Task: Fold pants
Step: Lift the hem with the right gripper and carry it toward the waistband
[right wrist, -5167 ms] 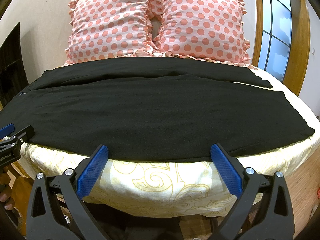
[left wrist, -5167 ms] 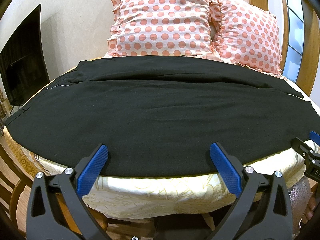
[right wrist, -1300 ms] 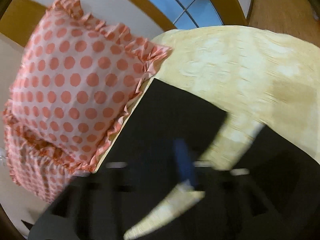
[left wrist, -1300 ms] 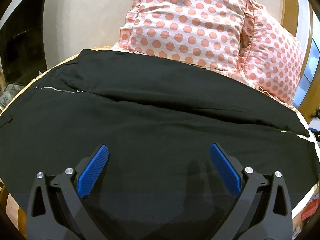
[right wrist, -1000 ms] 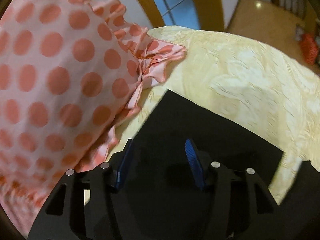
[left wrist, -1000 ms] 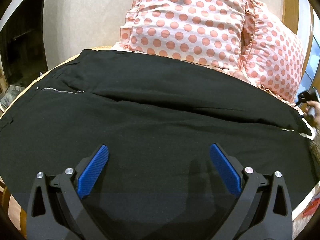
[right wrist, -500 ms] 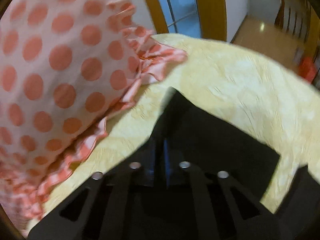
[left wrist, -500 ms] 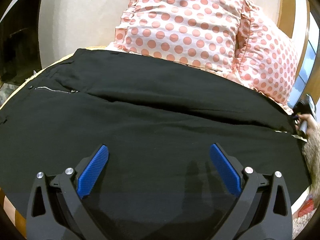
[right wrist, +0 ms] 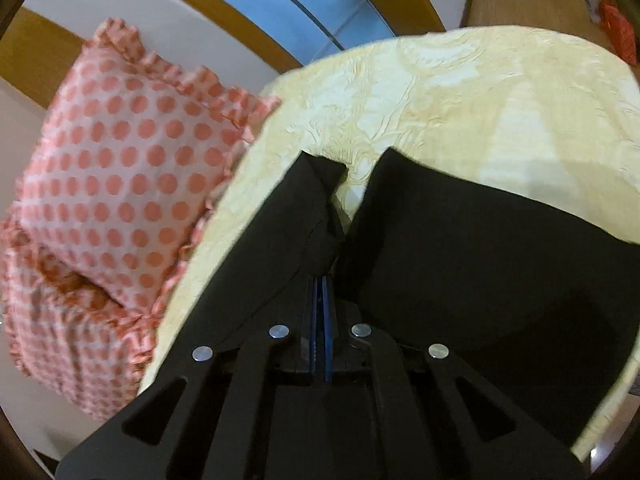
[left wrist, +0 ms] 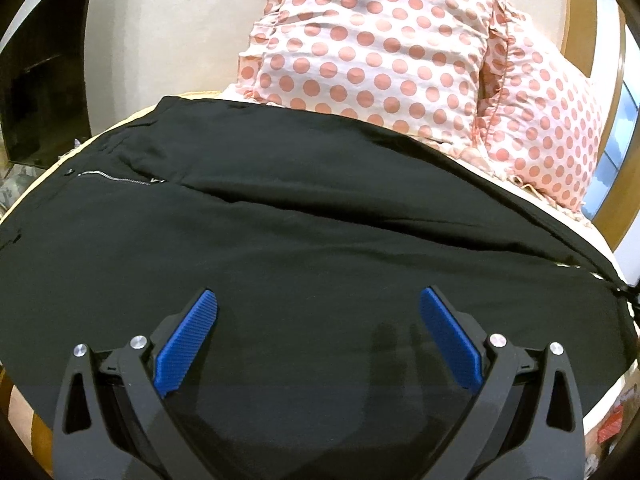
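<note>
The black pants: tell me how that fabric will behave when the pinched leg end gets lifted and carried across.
The black pants will probably drape limply: the leg end bunches into folds ahead of the shut right gripper. They look thin and light, lying flat over the yellow bedspread. The long leg likely drags and wrinkles unless the open left gripper pins it.

Two polka-dot pillows are propped at the head of a yellow bedspread, beside a wood-framed window; a dark screen is seen at left.
</note>
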